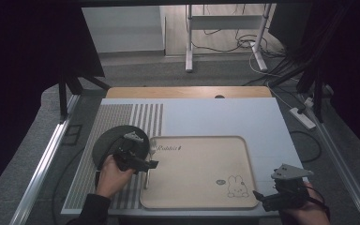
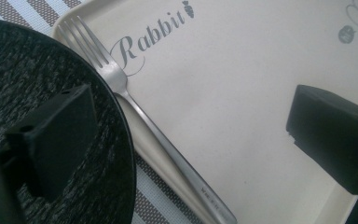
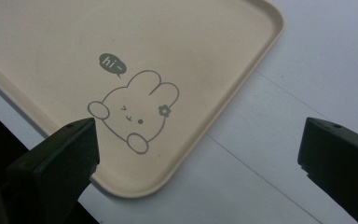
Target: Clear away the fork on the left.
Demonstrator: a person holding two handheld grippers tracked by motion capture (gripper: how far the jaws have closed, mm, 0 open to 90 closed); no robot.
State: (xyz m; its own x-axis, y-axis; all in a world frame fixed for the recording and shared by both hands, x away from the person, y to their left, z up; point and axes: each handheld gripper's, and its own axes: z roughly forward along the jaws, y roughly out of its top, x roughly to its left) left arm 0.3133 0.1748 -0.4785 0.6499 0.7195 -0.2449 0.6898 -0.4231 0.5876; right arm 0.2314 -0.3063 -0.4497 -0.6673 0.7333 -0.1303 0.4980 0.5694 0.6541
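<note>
My fork [image 2: 142, 116] lies along the left edge of the beige rabbit tray [image 1: 201, 159], tines near the printed word "Rabbit" and handle running down the tray's left rim; in the left gripper view its neck passes just beside the rim of the black round plate [image 2: 37, 84], and I cannot tell whether the two touch. The left gripper [image 1: 143, 164] hovers over that left edge of the tray with its jaws spread wide, one jaw above the plate, the other above the tray's bare surface, and the fork sits between them, gripped by neither. The plate rests on the striped placemat [image 1: 122, 117] just left of the tray. At the tray's near right corner, past the small rabbit drawing [image 3: 133, 109], I see the right gripper [image 1: 269, 199] with its jaws also wide apart and nothing between them, over the white tabletop [image 3: 307, 56] beside the tray's rounded corner.
</note>
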